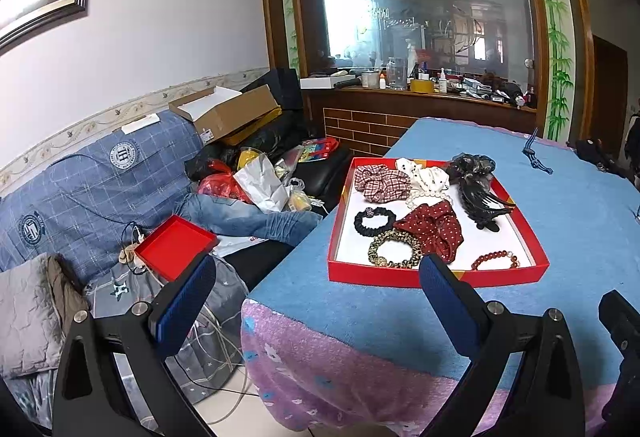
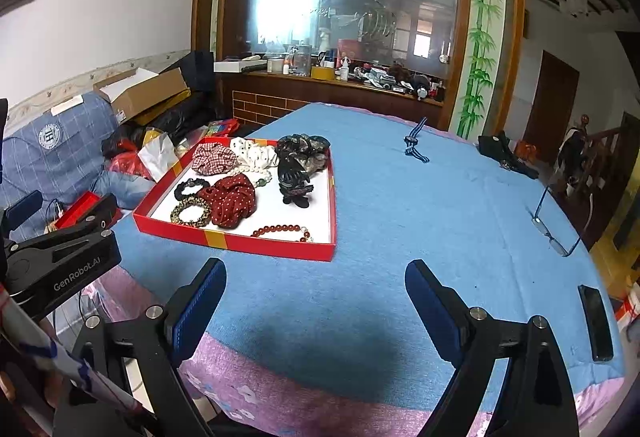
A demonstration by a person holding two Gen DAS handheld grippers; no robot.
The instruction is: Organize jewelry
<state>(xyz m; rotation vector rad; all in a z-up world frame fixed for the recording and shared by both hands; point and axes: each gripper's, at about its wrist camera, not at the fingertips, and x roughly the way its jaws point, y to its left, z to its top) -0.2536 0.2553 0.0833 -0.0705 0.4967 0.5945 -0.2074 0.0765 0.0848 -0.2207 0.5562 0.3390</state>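
Note:
A red tray (image 1: 436, 277) (image 2: 240, 243) sits on the blue table cloth (image 1: 560, 205) (image 2: 400, 205). It holds several scrunchies, a pearl string, a black claw clip (image 1: 480, 203) (image 2: 294, 177), a leopard hair tie (image 1: 394, 249) (image 2: 191, 212) and a red bead bracelet (image 1: 494, 259) (image 2: 282, 231). A blue striped band (image 1: 534, 155) (image 2: 414, 143) lies alone on the cloth beyond the tray. My left gripper (image 1: 316, 277) is open and empty, at the table's near left corner, short of the tray. My right gripper (image 2: 316, 281) is open and empty over bare cloth, in front of the tray.
Glasses (image 2: 554, 225) and a black phone (image 2: 596, 321) lie at the table's right edge. A cluttered sofa (image 1: 100, 177) with a red box lid (image 1: 172, 247), bags and cardboard boxes stands left of the table. A wooden counter with bottles (image 1: 420, 85) runs behind.

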